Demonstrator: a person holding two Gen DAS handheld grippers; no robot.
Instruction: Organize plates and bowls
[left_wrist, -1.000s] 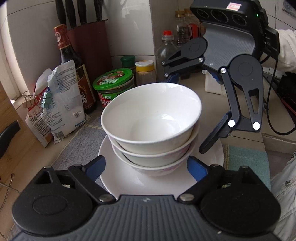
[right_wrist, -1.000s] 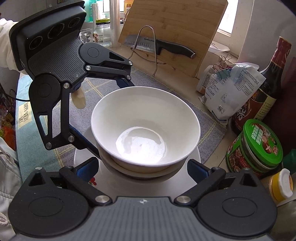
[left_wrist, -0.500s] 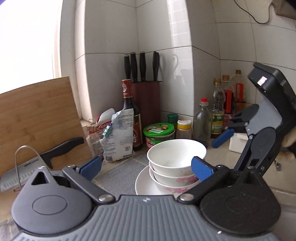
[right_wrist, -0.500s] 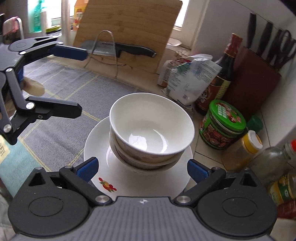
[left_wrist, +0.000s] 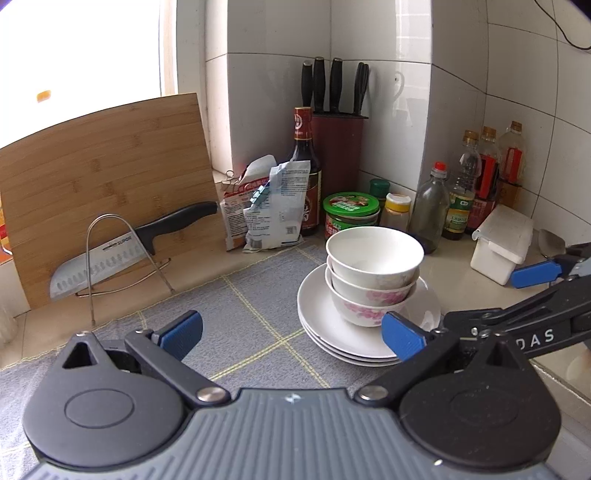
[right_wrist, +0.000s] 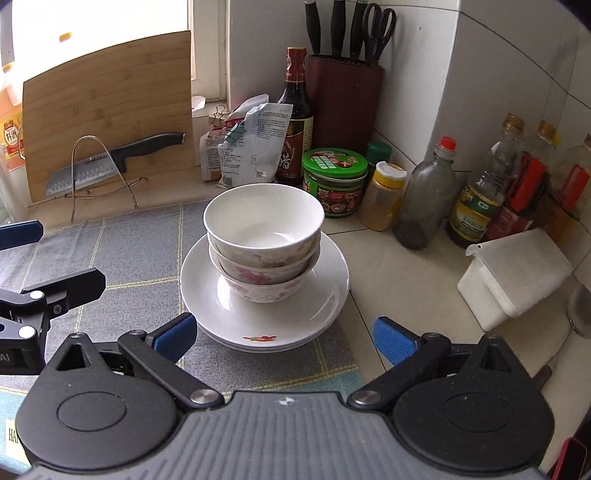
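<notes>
Three nested white bowls (left_wrist: 373, 273) (right_wrist: 263, 243), the lower two with pink flowers, stand on a stack of white plates (left_wrist: 325, 328) (right_wrist: 266, 325) at the edge of a grey checked mat (left_wrist: 236, 317). My left gripper (left_wrist: 291, 330) is open and empty, a little in front of the stack and to its left. My right gripper (right_wrist: 282, 334) is open and empty, just in front of the plates. Each gripper shows at the side of the other's view, the right one (left_wrist: 532, 295) and the left one (right_wrist: 33, 258).
Behind the stack stand a green-lidded jar (right_wrist: 334, 181), a soy sauce bottle (right_wrist: 295, 118), food bags (right_wrist: 247, 144), a knife block (right_wrist: 343, 96) and several bottles (right_wrist: 424, 192). A white lidded box (right_wrist: 513, 277) sits right. A knife on a wire rack (left_wrist: 122, 254) leans by a cutting board (left_wrist: 103, 177).
Both grippers have pulled back and away from the bowl stack, from close beside it to in front of it. The stack has stayed in place.
</notes>
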